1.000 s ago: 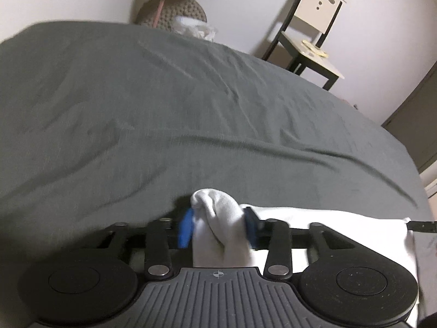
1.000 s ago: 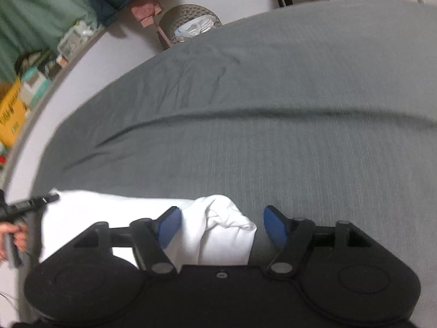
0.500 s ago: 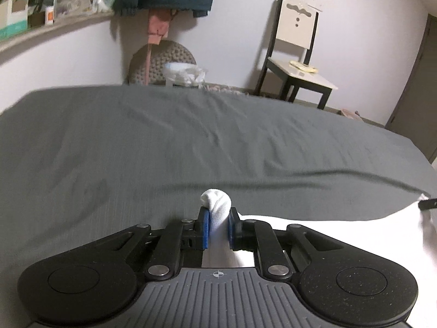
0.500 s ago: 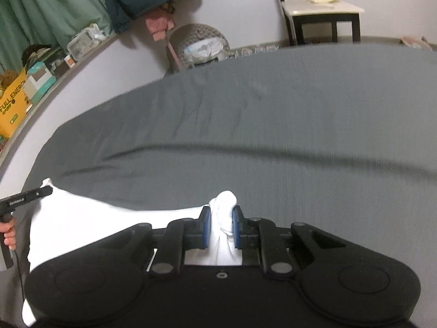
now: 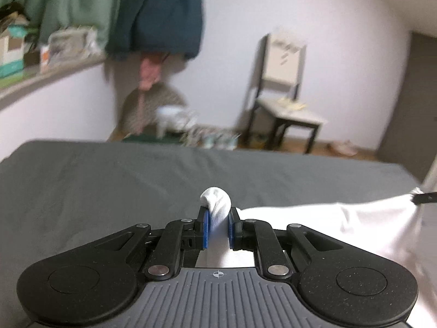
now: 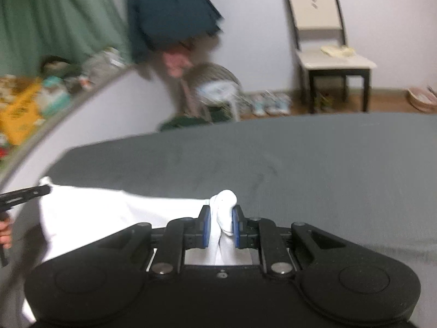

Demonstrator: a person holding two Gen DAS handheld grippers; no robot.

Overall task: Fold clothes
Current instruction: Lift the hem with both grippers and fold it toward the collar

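Both my left gripper [image 5: 217, 229] and right gripper [image 6: 221, 228] pinch tiny bunches of the white garment [image 5: 314, 227]; at 12 o'clock either could slip out.

Bedroom, grey bed [image 5: 136, 180], chair [image 5: 284, 87], hanging clothes [image 5: 164, 13]

Left gripper [image 5: 217, 228], black with blue pads, is clamped tight on a bunched fold of the white cloth garment [image 5: 314, 227], a knob of fabric poking up between its fingers [image 5: 205, 229]. Right gripper [image 6: 221, 225], same black build, has its blue pads pinched on another bunch of that garment. Both jaws have just been closing onto the cloth. At the left edge of the right wrist view, a person's hand [image 6: 5, 232] grips a black handle; the left gripper's tip reaches the garment's corner.
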